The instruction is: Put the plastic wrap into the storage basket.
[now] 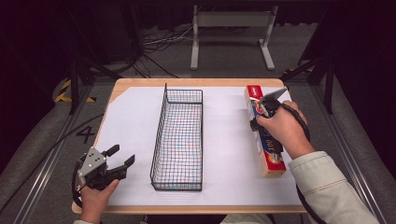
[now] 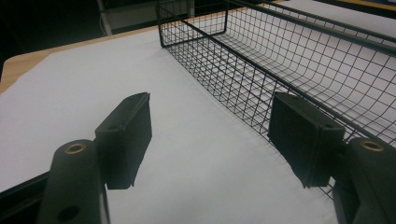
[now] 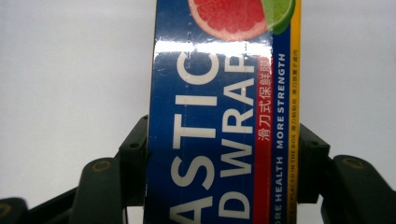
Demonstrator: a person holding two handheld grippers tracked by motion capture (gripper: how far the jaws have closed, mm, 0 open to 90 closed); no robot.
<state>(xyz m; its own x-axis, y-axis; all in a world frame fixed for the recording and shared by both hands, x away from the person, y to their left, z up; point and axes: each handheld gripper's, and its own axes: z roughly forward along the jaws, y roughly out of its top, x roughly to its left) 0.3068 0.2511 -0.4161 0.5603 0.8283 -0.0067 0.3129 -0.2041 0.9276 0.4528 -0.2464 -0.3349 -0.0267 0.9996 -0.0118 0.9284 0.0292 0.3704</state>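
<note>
The right claw (image 1: 262, 113) pinches the long blue and red plastic wrap box (image 3: 219, 112). The left claw (image 1: 122, 157) is spread wide near the black wire basket (image 1: 179, 135).

Box: long narrow plastic wrap box (image 1: 266, 140), blue with red ends, a yellow edge strip and a citrus picture; lies flat on the white sheet at the counter's right side, pointing away from the person, pinched across its width between black jaws.
Basket: black wire basket (image 1: 179, 140), long, upright, empty, at mid-counter, well apart from the box.
</note>
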